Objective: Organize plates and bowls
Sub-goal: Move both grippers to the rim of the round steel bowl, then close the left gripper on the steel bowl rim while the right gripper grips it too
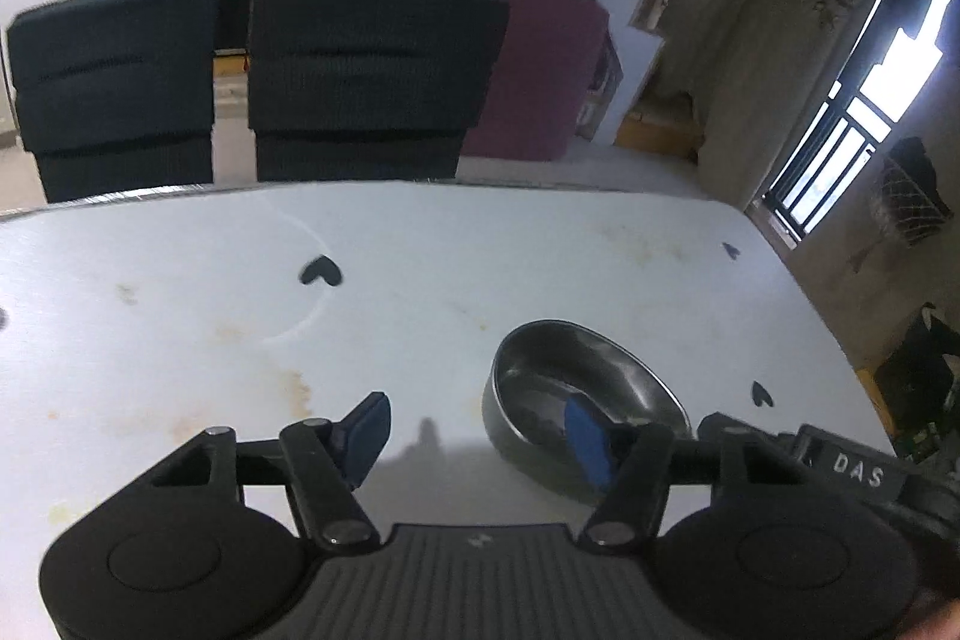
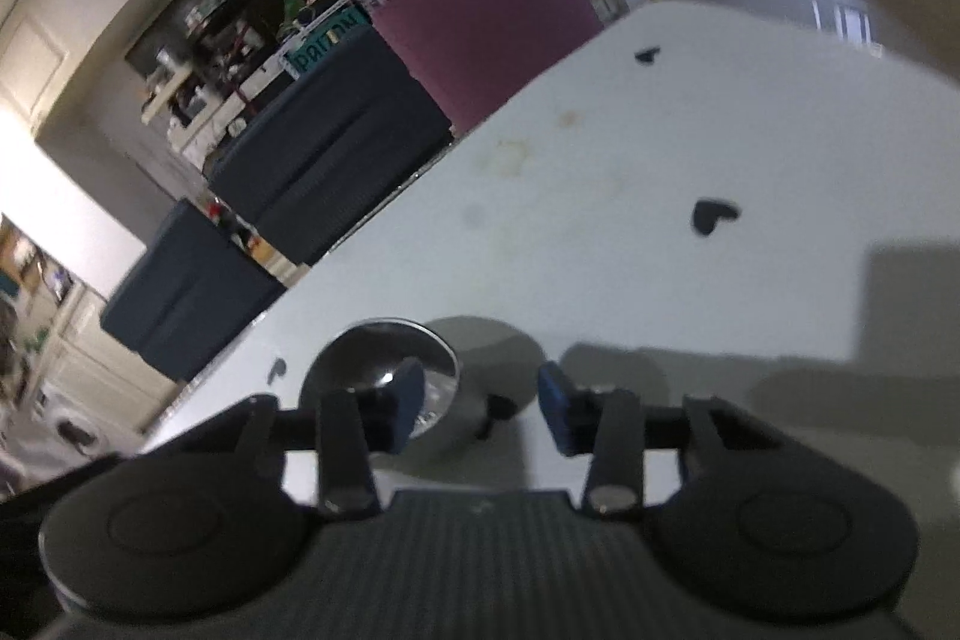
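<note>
Two grippers hover over a steel bowl [image 1: 585,388] on the stained white desk [image 1: 420,268]; left gripper [image 1: 480,430] and right gripper [image 2: 480,403] jaws part-open, each straddling its rim, gripping nothing.

Left tool [image 1: 480,439] angled downward, jaws partly apart, right tool [image 2: 480,403] rolled, jaws part-open

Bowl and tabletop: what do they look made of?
Bowl: likely stainless steel, polished; the grey interior mirrors light and shows bright highlights. Tabletop: a smooth white semi-gloss surface, possibly laminate or painted board; it carries soft reflections, yellowish stains and dark heart-shaped marks. Exact material unclear.
</note>
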Demonstrator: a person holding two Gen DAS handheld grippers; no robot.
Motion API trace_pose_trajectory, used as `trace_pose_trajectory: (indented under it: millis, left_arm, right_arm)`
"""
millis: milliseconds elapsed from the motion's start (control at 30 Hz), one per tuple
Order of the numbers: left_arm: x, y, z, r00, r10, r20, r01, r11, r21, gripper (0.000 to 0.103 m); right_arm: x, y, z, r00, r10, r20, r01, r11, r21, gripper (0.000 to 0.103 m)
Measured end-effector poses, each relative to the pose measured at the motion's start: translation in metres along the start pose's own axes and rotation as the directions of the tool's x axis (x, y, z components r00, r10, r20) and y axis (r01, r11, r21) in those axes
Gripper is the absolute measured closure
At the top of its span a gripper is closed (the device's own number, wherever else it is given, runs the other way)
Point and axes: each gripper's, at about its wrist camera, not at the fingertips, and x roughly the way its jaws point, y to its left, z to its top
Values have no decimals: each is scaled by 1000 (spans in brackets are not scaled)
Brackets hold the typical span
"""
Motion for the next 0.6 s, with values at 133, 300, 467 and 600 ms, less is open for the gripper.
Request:
trace_pose_trajectory:
  millis: [133,300,467,600]
  left_arm:
    - [25,-2,3,999,-9,-34,10,1000,5,52]
    - [43,-5,7,999,-15,-50,15,1000,5,93]
    - [44,-13,7,999,-2,-42,4,998,62,96]
    - [33,-13,3,1000,-2,-27,4,998,68,97]
  right_arm:
    - [12,3,-2,1000,-14,-6,14,1000,20,57]
    - [21,5,-4,999,-11,-31,11,1000,17,80]
    - [15,15,-3,999,-25,-19,24,997,-73,92]
    - [13,20,-2,999,-44,-16,42,989,-140,95]
